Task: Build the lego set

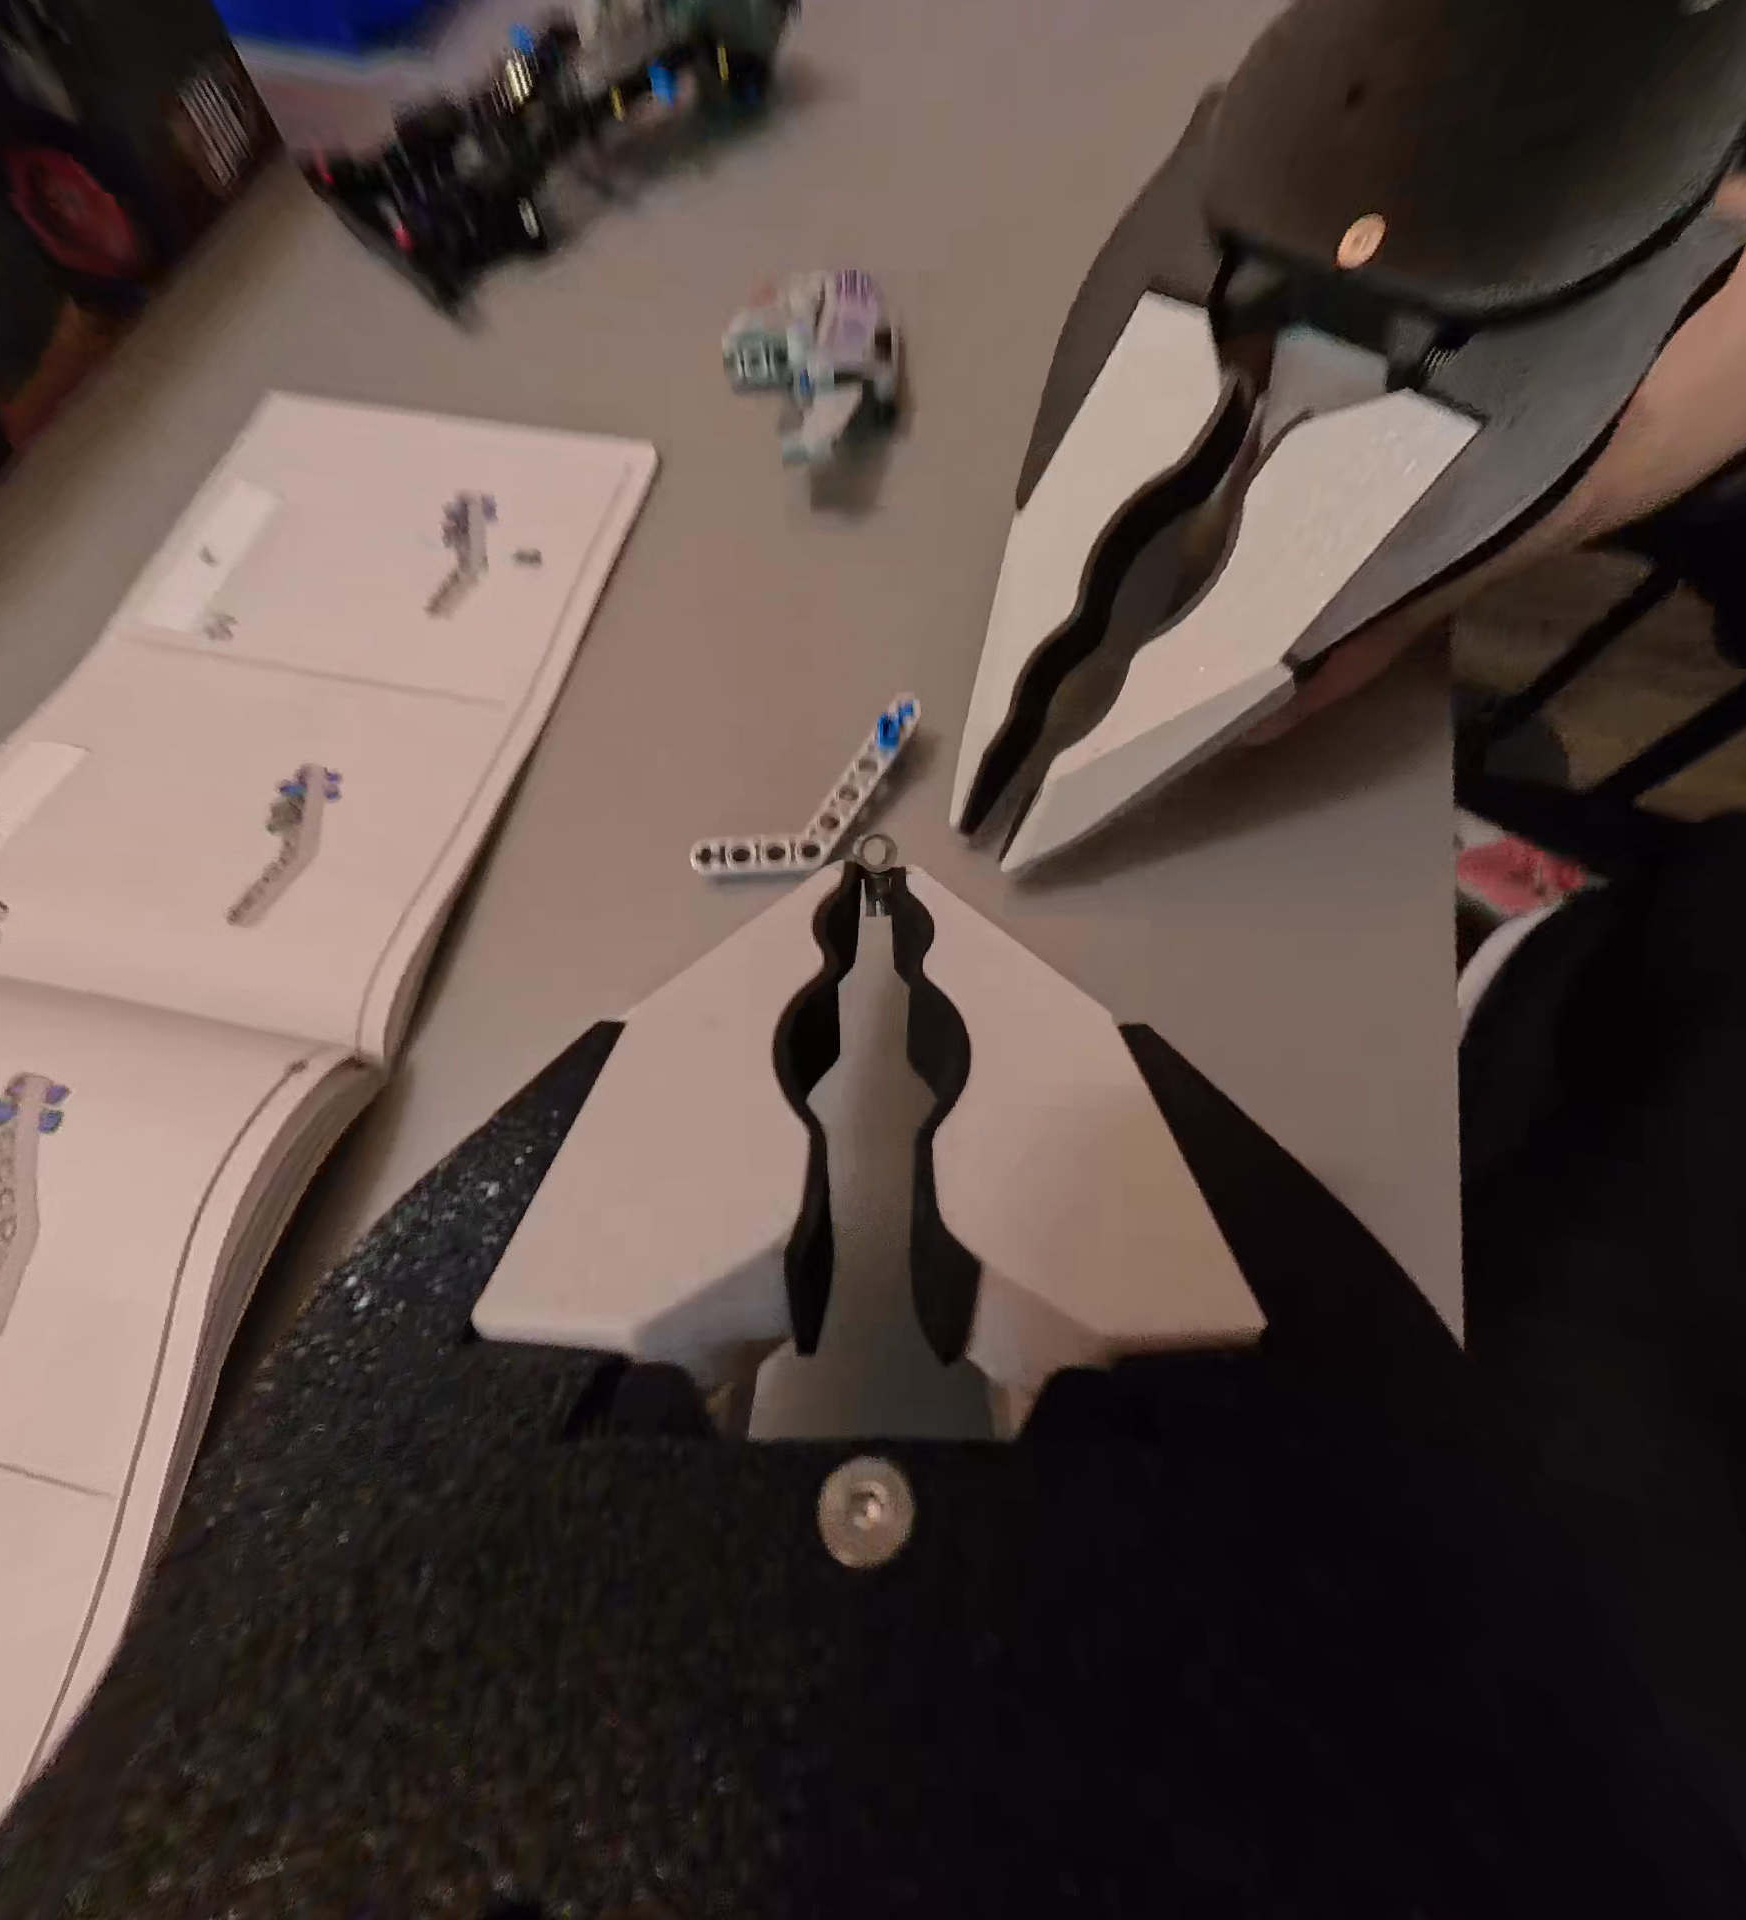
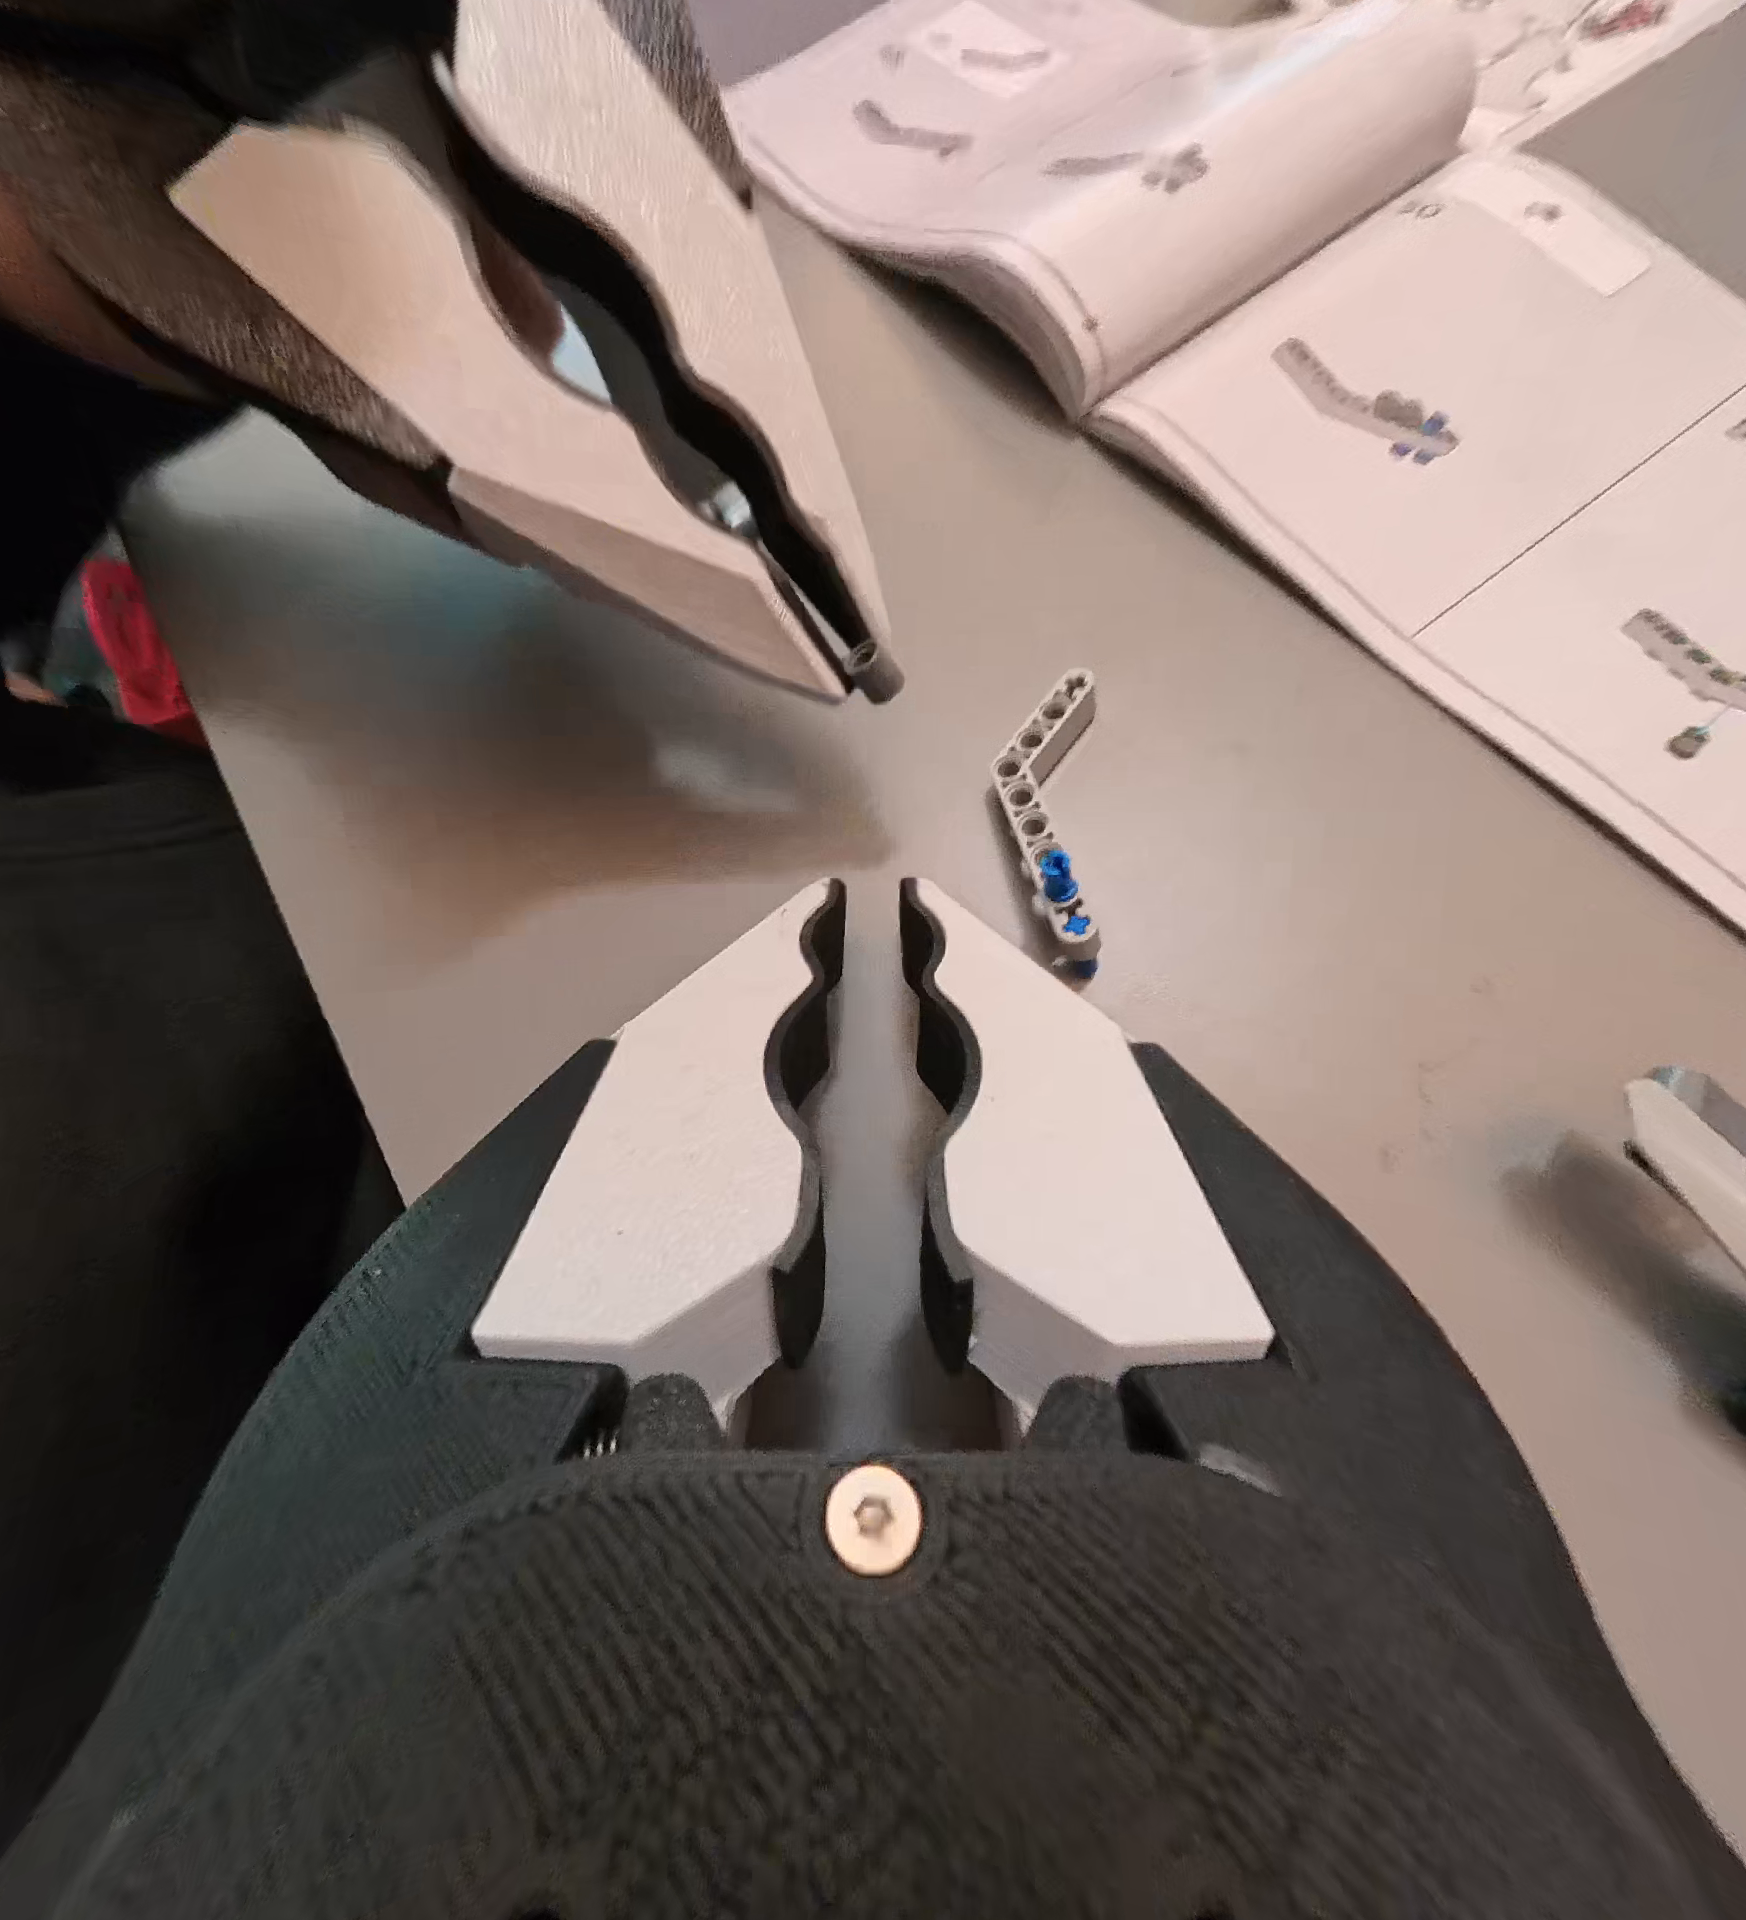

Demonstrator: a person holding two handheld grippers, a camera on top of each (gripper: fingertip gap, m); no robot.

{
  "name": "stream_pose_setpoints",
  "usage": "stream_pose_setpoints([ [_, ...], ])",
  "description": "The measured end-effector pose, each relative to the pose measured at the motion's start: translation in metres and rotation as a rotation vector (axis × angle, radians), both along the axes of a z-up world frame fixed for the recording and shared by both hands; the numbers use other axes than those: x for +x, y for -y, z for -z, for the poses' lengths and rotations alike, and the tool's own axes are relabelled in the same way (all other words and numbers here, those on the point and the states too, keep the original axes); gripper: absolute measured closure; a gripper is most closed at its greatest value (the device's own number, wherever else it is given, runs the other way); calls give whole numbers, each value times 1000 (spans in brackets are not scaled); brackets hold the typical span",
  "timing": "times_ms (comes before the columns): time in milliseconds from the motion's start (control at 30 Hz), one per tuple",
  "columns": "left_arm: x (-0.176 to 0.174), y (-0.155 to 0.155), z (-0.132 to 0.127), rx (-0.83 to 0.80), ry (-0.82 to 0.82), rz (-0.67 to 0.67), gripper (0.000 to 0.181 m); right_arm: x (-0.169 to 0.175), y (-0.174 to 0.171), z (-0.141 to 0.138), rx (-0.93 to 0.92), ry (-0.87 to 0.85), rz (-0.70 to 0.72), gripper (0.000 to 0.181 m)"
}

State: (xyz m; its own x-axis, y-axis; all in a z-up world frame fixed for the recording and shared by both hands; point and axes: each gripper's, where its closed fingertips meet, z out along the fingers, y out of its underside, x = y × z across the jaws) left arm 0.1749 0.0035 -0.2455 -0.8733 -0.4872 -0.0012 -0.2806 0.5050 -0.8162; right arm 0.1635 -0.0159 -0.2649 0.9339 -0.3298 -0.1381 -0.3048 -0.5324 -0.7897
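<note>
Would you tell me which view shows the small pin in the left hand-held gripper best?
The right wrist view: the pin sticks out sideways from the closed tips, clear against the table. The left wrist view shows only its ringed end.

Grey table top (image 1: 723,623), matte, under dim warm light. Table edge runs right of the left gripper (image 1: 874,883); beyond it a dark chair frame (image 1: 1575,727) over brownish floor (image 1: 1679,644). Far left of that gripper: dark blurred shelving (image 1: 69,208).
</note>
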Motion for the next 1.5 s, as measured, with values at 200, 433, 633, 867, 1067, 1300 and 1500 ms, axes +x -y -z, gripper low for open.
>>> stream_pose_setpoints([
  [200, 3, 14, -28, -223, 68, -43, 178, 6, -7, -42, 241, 110, 36, 171],
  [433, 1, 22, -55, -492, -44, -62, 178, 8, -8, -72, 313, 304, 83, 174],
  [633, 0, 23, -65, -597, -97, -65, 178, 7, -8, -72, 299, 366, 70, 174],
  [867, 4, 20, -64, -393, 231, -41, 178, 17, 2, -80, 492, 98, 143, 156],
  [1067, 5, 22, -70, -211, 525, -21, 178, 11, -2, -94, 685, -67, 128, 169],
  [1300, 5, 24, -68, -142, 621, -12, 178, 11, -1, -94, 671, -55, 118, 170],
  [1500, 4, 26, -66, -122, 648, 14, 178, 12, 0, -91, 584, 83, 113, 175],
])
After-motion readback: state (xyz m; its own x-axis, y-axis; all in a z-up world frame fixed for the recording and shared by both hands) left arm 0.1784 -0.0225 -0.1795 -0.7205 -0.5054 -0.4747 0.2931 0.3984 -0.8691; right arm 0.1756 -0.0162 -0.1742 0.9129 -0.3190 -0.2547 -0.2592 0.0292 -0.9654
